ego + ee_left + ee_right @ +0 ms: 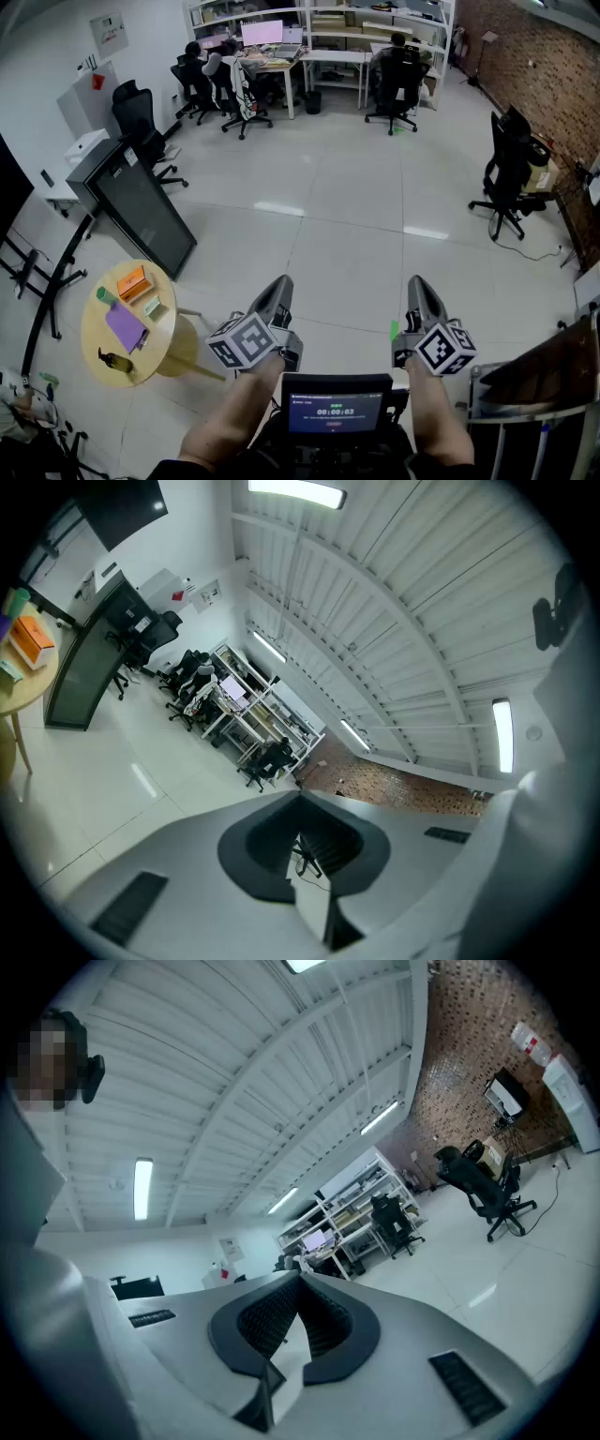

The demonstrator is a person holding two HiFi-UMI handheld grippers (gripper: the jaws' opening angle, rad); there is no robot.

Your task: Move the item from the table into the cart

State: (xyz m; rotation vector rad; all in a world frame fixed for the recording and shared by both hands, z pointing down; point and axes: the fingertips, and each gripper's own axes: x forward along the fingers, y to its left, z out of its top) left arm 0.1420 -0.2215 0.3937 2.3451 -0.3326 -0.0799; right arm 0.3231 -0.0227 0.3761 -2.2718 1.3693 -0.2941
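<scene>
With fingers closed on nothing, the left gripper (278,284) and right gripper (419,284) point ahead, while the orange box (132,282) on the round worktop (92,330) lies low to the left, nearer the left gripper.

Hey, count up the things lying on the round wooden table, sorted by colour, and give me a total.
Orange box: 1
Purple flat item: 1
Small green items: 2
Dark bottle: 1
Total: 5
</scene>
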